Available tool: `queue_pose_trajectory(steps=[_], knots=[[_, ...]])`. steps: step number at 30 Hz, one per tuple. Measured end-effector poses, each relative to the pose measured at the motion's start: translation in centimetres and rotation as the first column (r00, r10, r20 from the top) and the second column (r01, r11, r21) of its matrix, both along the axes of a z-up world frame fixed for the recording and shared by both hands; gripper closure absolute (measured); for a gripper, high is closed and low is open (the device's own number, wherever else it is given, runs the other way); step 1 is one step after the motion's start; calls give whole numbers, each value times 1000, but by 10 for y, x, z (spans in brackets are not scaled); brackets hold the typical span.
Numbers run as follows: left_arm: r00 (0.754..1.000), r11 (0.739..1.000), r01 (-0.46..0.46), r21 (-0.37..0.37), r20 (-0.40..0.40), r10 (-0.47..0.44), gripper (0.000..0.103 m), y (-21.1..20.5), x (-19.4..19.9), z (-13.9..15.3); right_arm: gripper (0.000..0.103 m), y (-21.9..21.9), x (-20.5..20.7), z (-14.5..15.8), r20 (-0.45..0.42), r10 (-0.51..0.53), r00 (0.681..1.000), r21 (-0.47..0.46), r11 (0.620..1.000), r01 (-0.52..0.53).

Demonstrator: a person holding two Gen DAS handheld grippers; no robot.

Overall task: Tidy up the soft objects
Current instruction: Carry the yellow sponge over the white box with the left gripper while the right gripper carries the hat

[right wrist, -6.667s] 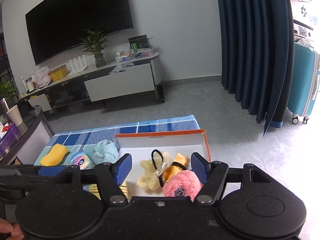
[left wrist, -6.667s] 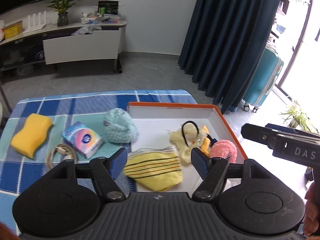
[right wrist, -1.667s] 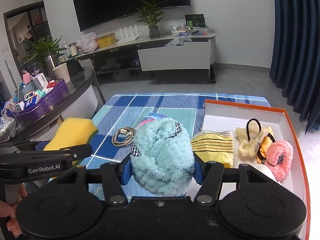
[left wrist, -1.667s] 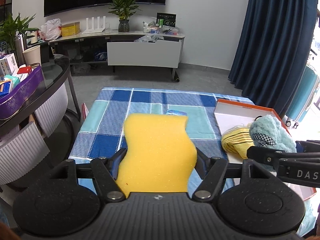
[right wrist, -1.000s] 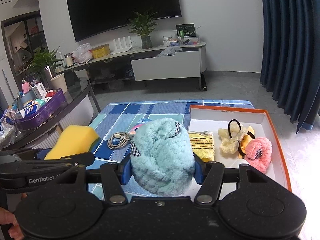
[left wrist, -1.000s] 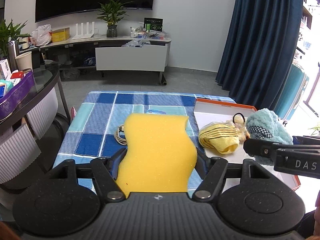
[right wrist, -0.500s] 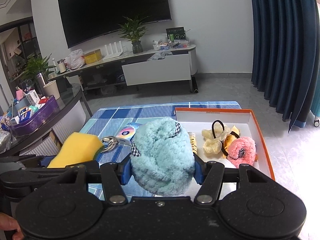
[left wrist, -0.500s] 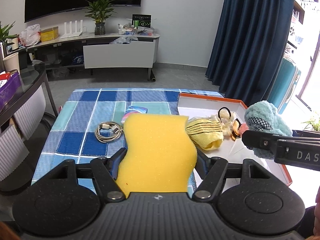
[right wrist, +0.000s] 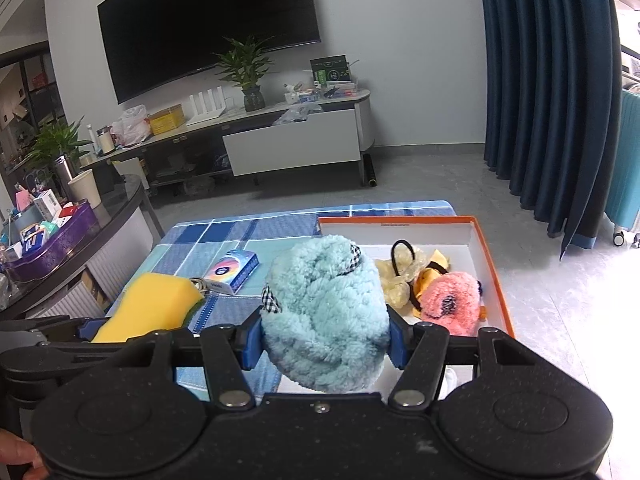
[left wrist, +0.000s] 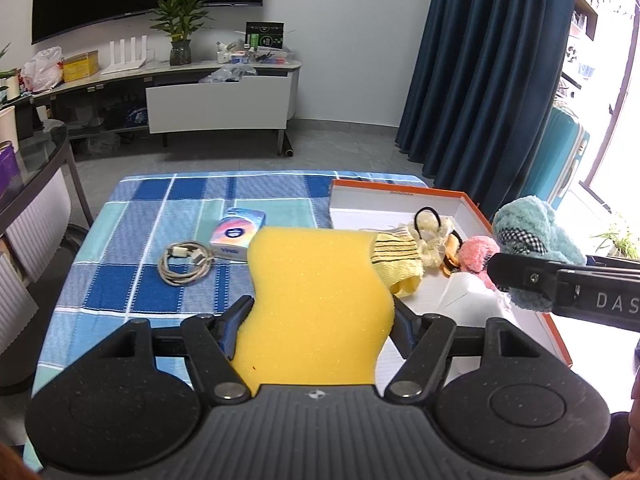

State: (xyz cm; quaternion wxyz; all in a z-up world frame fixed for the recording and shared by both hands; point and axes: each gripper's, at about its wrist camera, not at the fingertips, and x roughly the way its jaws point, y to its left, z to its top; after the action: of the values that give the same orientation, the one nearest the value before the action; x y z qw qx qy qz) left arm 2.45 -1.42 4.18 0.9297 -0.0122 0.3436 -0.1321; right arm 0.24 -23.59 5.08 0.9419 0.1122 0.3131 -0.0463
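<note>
My left gripper (left wrist: 318, 326) is shut on a yellow sponge (left wrist: 316, 300), held above the near part of the checked tablecloth (left wrist: 132, 280). A fluffy light-blue plush (right wrist: 324, 312) sits clamped in my right gripper (right wrist: 325, 342), over the near left part of the orange-rimmed white box (right wrist: 490, 264). That plush (left wrist: 532, 244) and the right gripper's arm show at the right of the left wrist view. In the box (left wrist: 400, 194) lie a yellow striped cloth (left wrist: 400, 260), cream scrunchies (left wrist: 430, 232) and a pink plush (left wrist: 476, 254).
A tissue pack (left wrist: 238, 234) and a coiled cable (left wrist: 184, 264) lie on the cloth left of the box. A glass side table with a purple basket (right wrist: 60, 240) stands to the left. Behind are a TV cabinet (left wrist: 216, 96), blue curtains (left wrist: 480, 80) and a teal suitcase (left wrist: 568, 160).
Both grippers have swung to the right with their loads. The box with its soft things now sits closer to the middle of both views. Both grips are unchanged.
</note>
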Motion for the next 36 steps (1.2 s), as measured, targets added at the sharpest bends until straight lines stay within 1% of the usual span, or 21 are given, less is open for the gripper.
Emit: queue_pose_trajectory(steps=[17, 36], knots=[[996, 996, 89, -5, -21, -89, 33, -40, 16, -4, 33, -47, -7, -3, -7, -98, 995, -5, 995, 98], [989, 990, 142, 5, -44, -141, 33, -80, 49, -2, 32, -91, 16, -2, -14, -150, 989, 3, 989, 150]])
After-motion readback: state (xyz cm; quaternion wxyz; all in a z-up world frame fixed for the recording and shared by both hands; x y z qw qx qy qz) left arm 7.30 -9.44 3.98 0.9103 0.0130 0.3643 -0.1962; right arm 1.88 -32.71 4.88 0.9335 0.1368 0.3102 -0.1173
